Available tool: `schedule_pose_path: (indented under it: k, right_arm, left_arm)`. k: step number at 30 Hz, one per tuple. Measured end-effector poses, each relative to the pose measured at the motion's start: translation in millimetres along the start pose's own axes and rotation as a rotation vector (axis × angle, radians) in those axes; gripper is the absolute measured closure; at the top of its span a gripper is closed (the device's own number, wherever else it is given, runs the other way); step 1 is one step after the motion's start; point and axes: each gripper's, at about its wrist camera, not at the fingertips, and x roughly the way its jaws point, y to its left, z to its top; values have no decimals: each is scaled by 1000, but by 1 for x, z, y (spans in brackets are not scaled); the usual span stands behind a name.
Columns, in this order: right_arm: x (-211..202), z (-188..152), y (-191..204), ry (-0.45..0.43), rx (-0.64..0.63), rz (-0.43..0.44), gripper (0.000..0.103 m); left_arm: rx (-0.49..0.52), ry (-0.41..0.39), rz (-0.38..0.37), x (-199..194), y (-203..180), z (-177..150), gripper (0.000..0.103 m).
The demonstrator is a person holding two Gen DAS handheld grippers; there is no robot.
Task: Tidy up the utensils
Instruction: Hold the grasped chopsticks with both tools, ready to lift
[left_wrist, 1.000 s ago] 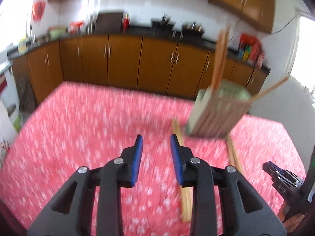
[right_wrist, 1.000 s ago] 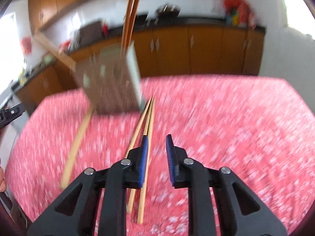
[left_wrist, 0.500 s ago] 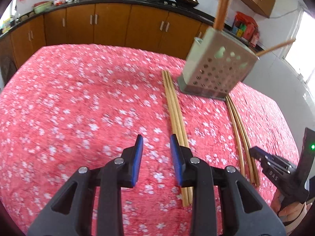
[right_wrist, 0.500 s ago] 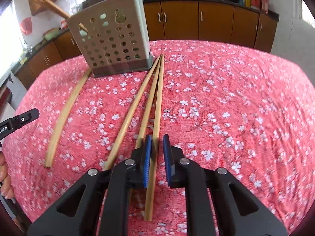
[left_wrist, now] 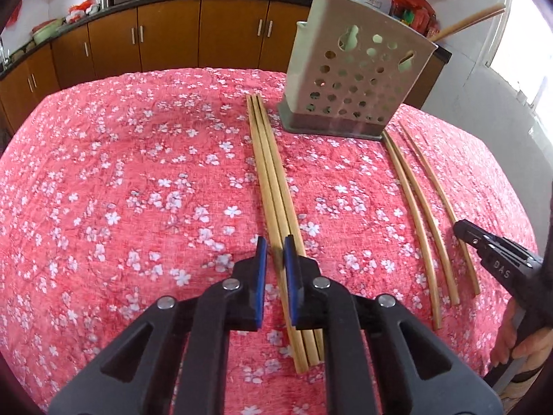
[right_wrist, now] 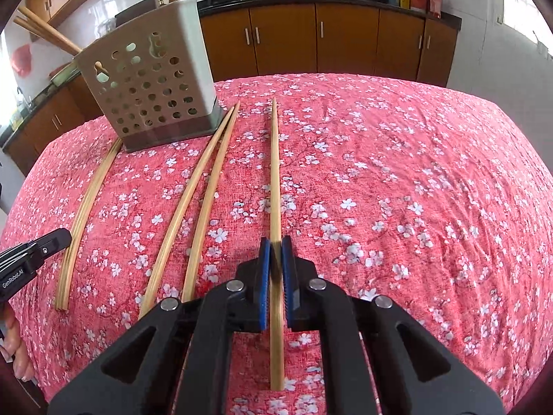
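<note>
A perforated grey utensil holder stands upright on the pink flowered tablecloth, with several chopsticks sticking out of its top. Three chopsticks lie side by side in front of it. My left gripper is low over their near end. Its jaws are closing around the leftmost one, and a thin gap still shows beside the stick. My right gripper is shut on a single chopstick that points toward the holder. Two loose chopsticks lie to its left.
Brown kitchen cabinets and a dark counter with pans run along the far side. The table edge curves away behind the holder. A hand holds the right gripper's handle at the right edge of the left wrist view.
Both grippers sank toward the table. The right one shut on one chopstick, which now lies apart from its two neighbours. The left one shifted over the bundle and its jaws narrowed.
</note>
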Motion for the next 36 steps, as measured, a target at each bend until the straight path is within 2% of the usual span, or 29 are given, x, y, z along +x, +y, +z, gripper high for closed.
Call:
schedule_pose_path:
  k: [3, 6, 12, 15, 19, 24, 28, 36]
  right_arm:
    - [-3, -2, 0, -3, -9, -8, 95]
    - [-2, -2, 2, -5, -26, -25, 95]
    - [-1, -2, 3, -6, -30, -24, 95]
    - [0, -1, 1, -17, -49, -42, 95]
    - [4, 6, -15, -31, 1, -80, 95]
    - [9, 12, -29, -34, 36, -85, 95]
    - [10, 13, -29, -33, 31, -89, 95]
    - [9, 12, -31, -34, 31, -88, 95]
  left_arm:
    - [0, 0, 12, 2, 4, 1, 91]
    - [17, 3, 68, 4, 5, 2, 93]
    - [-5, -1, 82, 9, 8, 8, 95]
    - [-51, -7, 112, 12, 23, 15, 95]
    - [-89, -15, 143, 12, 50, 21, 95]
    - [-64, -36, 114, 11, 66, 21, 94]
    - [-37, -58, 131, 10, 62, 16, 94]
    - [-52, -62, 138, 10, 60, 13, 93]
